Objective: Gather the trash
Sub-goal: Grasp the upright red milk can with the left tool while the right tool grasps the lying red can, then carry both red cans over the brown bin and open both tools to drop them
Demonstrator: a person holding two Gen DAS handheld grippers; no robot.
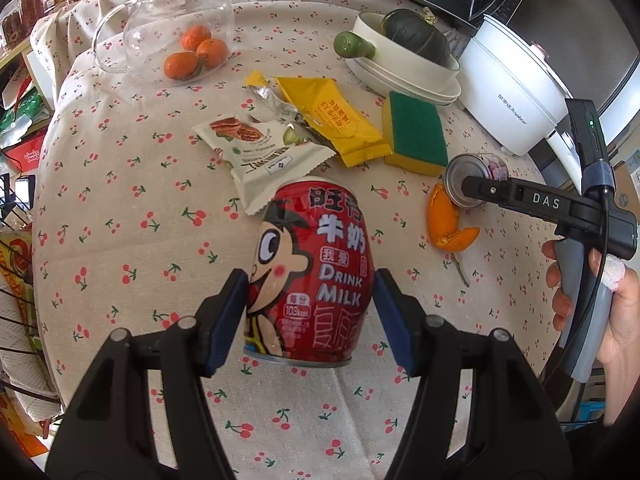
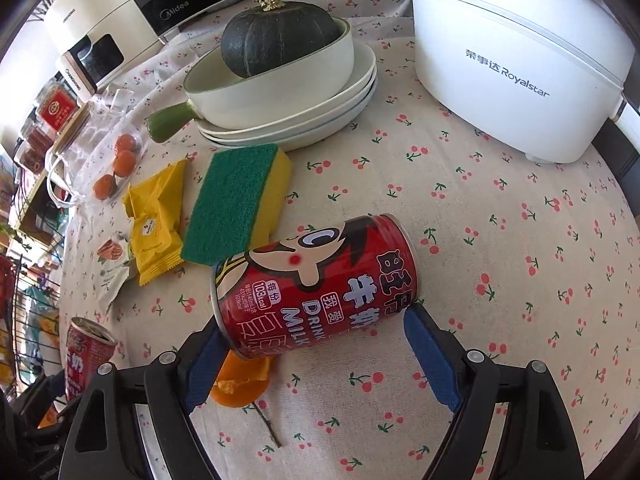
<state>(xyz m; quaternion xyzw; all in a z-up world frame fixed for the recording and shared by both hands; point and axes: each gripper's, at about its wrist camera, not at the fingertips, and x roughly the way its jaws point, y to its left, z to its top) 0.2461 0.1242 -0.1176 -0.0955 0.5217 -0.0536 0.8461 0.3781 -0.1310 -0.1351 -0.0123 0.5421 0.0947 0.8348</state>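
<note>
Pinching an upright red milk can between its blue pads, the left tool holds it over the cherry-print tabletop. Beyond lie a nut wrapper, a yellow packet, a sponge and orange peel. The right tool reaches a second can, gripped by a hand.

From the right wrist, the right tool is spread around that second can, lying on its side; the right pad stands clear, and contact at the left pad cannot be told. The peel lies beneath it, touching the sponge.
</note>
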